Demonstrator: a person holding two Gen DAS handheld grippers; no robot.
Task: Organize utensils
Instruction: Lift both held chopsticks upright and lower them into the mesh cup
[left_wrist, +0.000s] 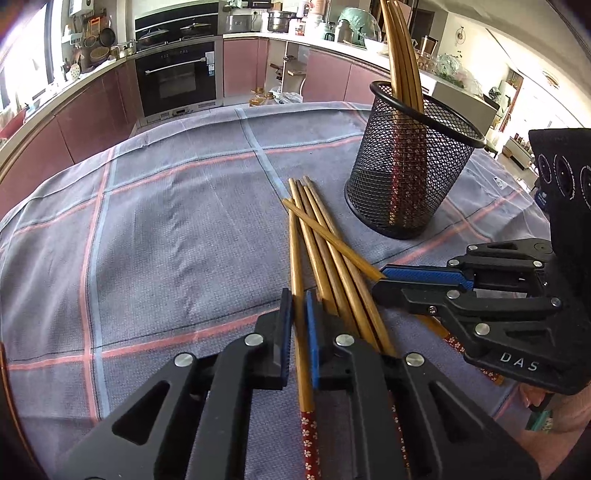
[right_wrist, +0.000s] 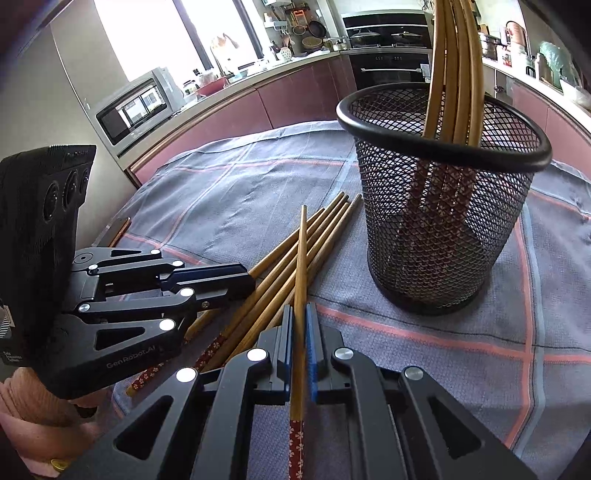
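Observation:
Several wooden chopsticks (left_wrist: 325, 236) with red flowered handles lie in a loose pile on the checked cloth, also in the right wrist view (right_wrist: 291, 254). A black mesh cup (left_wrist: 410, 162) stands upright beyond them with several chopsticks in it; it also shows in the right wrist view (right_wrist: 443, 199). My left gripper (left_wrist: 298, 325) is shut on one chopstick (left_wrist: 297, 258) at the pile's left side. My right gripper (right_wrist: 299, 332) is shut on another chopstick (right_wrist: 302, 258) that lies crossed over the pile; it shows from the side in the left wrist view (left_wrist: 382, 278).
A grey cloth (left_wrist: 166, 221) with pink and blue stripes covers the table. Kitchen cabinets and an oven (left_wrist: 177, 77) run behind the table. A microwave (right_wrist: 136, 107) stands at the left in the right wrist view.

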